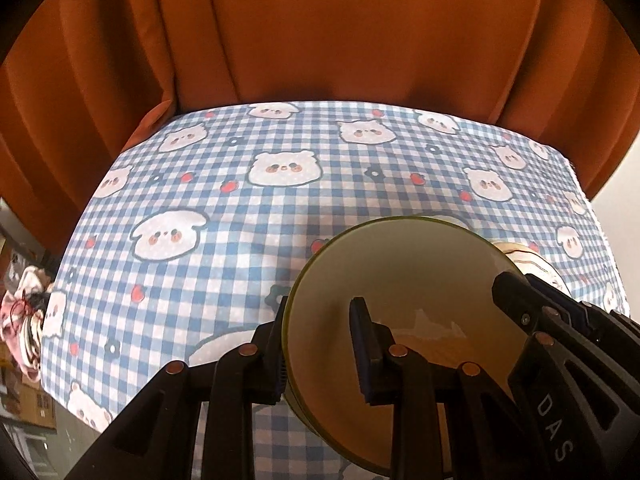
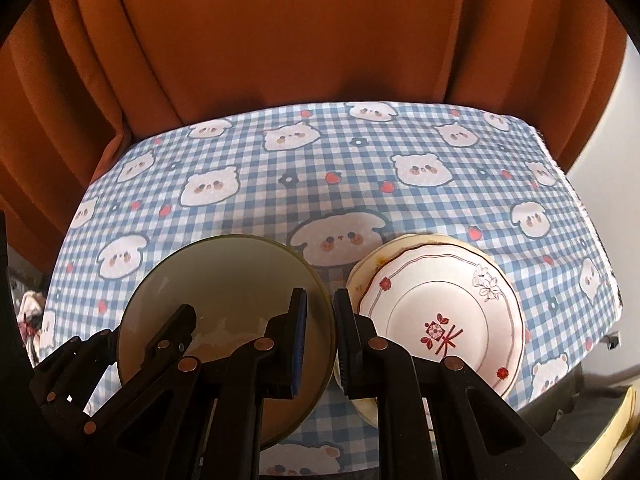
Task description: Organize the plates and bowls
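Bowl (image 1: 400, 280) sits low centre in both views, each hand-held gripper clamped on its rim: left hand-held gripper (image 1: 320, 344) one side, right hand-held gripper (image 2: 320, 328) opposite; patterned plate (image 2: 440, 308) lower right on table (image 2: 320, 184).

My two tools are black, with copper-coloured rivets; the left tool (image 1: 320, 344) and the right tool (image 2: 320, 332) both carry dark blue pads. The bowl (image 1: 400, 272) is cream inside with an olive-green rim. At three o'clock from it lies a white plate (image 2: 440, 300) with thin red lines, red flowers and a grey flower sprig. The cloth (image 2: 280, 208) on my worktop is blue-and-white check, printed with white bear faces, red strawberries and dark flowers. The curtain (image 1: 340, 32) at twelve o'clock is rust orange.
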